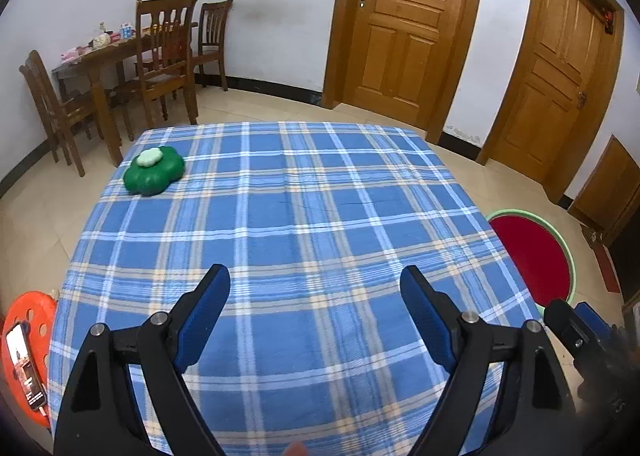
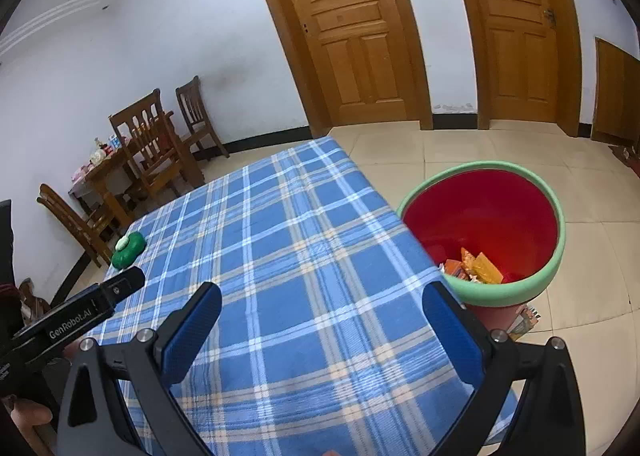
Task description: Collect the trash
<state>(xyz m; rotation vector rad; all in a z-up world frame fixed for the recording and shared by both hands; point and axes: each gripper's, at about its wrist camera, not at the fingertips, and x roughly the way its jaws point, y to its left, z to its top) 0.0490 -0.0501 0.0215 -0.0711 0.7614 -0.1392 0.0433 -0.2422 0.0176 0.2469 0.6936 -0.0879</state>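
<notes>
A red bin with a green rim (image 2: pixel 484 232) stands on the floor at the table's right side and holds several orange wrappers (image 2: pixel 478 264); its rim also shows in the left wrist view (image 1: pixel 532 252). My left gripper (image 1: pixel 316 284) is open and empty above the near part of the blue plaid tablecloth (image 1: pixel 288 224). My right gripper (image 2: pixel 322 296) is open and empty above the cloth's (image 2: pixel 280 256) near right part, left of the bin. A green flower-shaped object with a pale top (image 1: pixel 154 170) sits at the far left corner of the table; it also shows in the right wrist view (image 2: pixel 128 245).
An orange stool (image 1: pixel 28 352) with a phone (image 1: pixel 24 364) on it stands at the table's left. A wooden dining table with chairs (image 1: pixel 132 64) stands at the back left. Two wooden doors (image 1: pixel 404 28) line the far wall. Tiled floor surrounds the table.
</notes>
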